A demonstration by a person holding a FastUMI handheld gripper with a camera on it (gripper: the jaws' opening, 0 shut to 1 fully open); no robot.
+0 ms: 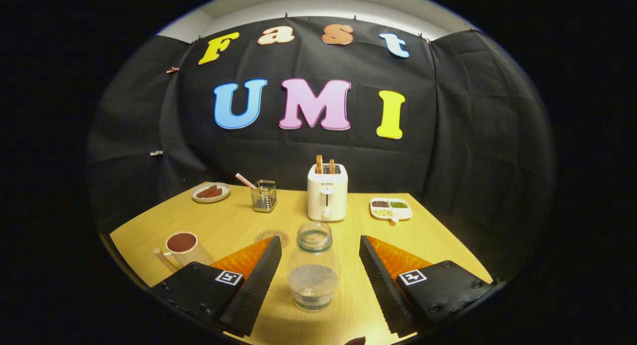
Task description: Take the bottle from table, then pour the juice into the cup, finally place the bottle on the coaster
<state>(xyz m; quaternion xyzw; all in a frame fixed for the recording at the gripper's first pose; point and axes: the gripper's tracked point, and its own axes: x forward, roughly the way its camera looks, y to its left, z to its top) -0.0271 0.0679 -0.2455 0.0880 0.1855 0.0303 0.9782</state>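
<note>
Bottle [313, 270] is standing upright on the table [224, 225] directly between our gripper [318, 285] fingers, which we are holding wide apart, neither one touching the glass; its long axis is running straight up, so we judge a plain closing should catch it. We are seeing clear glass, an open mouth, little visible inside. We are noting the cup [183, 248] beyond our left finger, with the coaster [273, 237] peeking just past it

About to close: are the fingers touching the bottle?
Apart. Gripper view shows table on both sides between the open gripper fingers and the bottle.
</note>
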